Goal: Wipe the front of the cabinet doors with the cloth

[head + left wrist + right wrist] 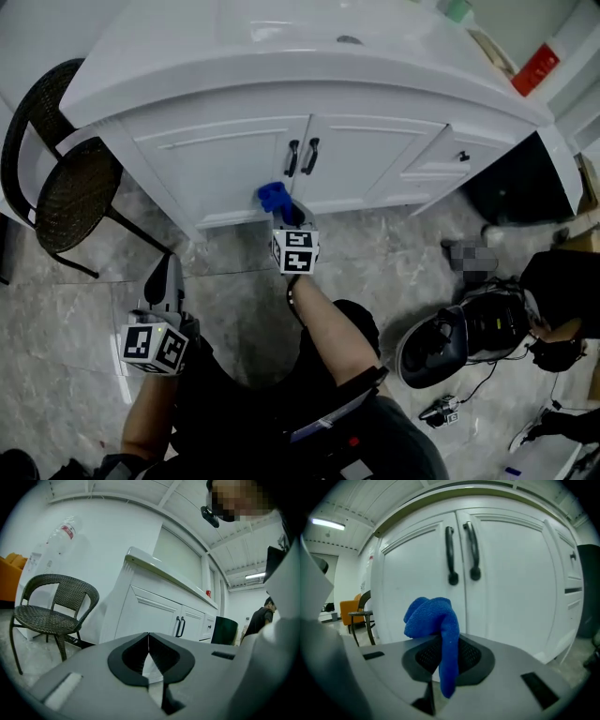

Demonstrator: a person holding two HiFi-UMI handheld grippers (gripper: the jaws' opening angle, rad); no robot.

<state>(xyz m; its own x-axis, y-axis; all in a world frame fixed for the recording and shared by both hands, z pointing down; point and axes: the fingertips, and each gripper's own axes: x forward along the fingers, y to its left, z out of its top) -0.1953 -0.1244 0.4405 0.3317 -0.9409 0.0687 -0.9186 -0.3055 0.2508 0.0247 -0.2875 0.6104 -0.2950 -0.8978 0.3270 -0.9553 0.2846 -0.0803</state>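
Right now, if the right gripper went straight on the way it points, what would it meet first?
The blue cloth clamped in the right gripper would likely touch the left cabinet door first, low near the centre seam, below the handles.

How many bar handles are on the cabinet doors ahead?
2. One handle is on the left door and one on the right door, side by side at the centre seam. The small knob further right is not counted.

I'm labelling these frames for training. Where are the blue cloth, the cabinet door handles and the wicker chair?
blue cloth (430,616), right gripper view, on its bunched top.
door handles (450,555), right gripper view, middle of the left bar.
wicker chair (44,617), left gripper view, on the woven seat.
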